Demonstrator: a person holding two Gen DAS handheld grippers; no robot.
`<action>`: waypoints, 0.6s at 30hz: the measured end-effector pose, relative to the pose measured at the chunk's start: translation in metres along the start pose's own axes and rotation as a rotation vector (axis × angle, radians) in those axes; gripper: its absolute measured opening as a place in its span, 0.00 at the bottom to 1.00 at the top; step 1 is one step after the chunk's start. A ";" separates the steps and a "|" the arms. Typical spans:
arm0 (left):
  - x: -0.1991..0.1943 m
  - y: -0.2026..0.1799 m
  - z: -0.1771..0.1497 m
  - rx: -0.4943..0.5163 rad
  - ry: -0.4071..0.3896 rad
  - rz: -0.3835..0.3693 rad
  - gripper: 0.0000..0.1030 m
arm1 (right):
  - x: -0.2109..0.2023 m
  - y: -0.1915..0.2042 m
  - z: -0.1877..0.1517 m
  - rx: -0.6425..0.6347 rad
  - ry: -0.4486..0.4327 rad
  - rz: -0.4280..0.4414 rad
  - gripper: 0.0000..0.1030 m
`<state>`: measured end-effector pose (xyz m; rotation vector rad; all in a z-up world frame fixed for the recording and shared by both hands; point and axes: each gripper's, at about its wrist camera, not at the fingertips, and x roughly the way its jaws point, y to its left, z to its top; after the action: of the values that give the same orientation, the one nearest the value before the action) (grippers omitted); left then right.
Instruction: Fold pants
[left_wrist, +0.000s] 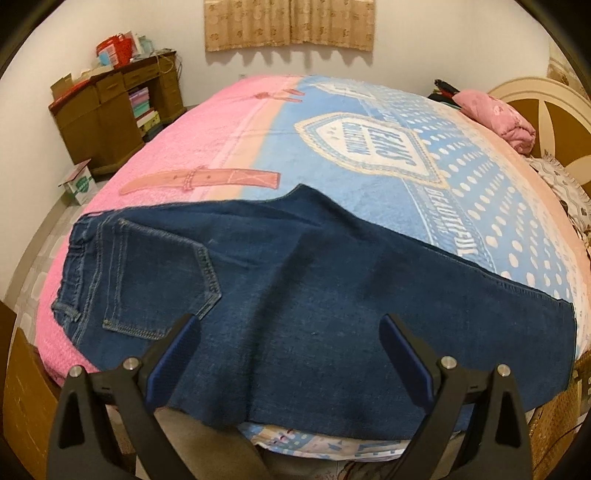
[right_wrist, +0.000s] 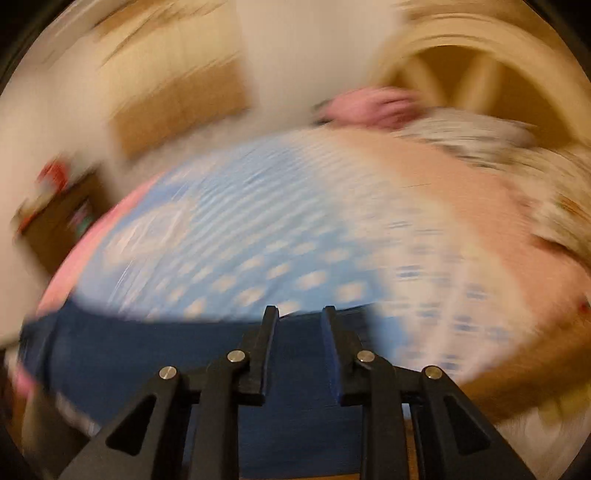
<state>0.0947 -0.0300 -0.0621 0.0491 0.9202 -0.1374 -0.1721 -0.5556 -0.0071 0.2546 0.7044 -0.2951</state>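
The jeans (left_wrist: 295, 295) are dark blue denim, matt, with pale topstitching. Under them lies a fuzzy terry-like blanket (left_wrist: 229, 122) in pink and blue. The left gripper (left_wrist: 290, 325) is matt black plastic with bright metal pins. The cabinet (left_wrist: 110, 110) looks like brown wood.

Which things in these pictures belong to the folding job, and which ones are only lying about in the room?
Belong to the job:
- jeans, spread on the bed
- left gripper, jaws wide apart above the jeans
- right gripper, jaws a little apart

Only lying about:
- blanket under the jeans
- pink bundle near the headboard
- wooden desk
- small carton on the floor
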 end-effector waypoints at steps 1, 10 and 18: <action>0.001 0.000 0.001 0.000 -0.002 0.000 0.96 | 0.013 0.021 0.000 -0.051 0.030 0.045 0.24; 0.017 0.029 0.009 -0.019 -0.018 0.053 0.96 | 0.113 0.208 0.001 -0.216 0.182 0.478 0.24; 0.047 0.079 0.005 -0.087 -0.005 0.072 0.96 | 0.234 0.361 0.055 -0.047 0.348 0.857 0.25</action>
<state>0.1376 0.0437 -0.0975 0.0007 0.9169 -0.0307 0.1557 -0.2802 -0.0759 0.5432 0.8769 0.5957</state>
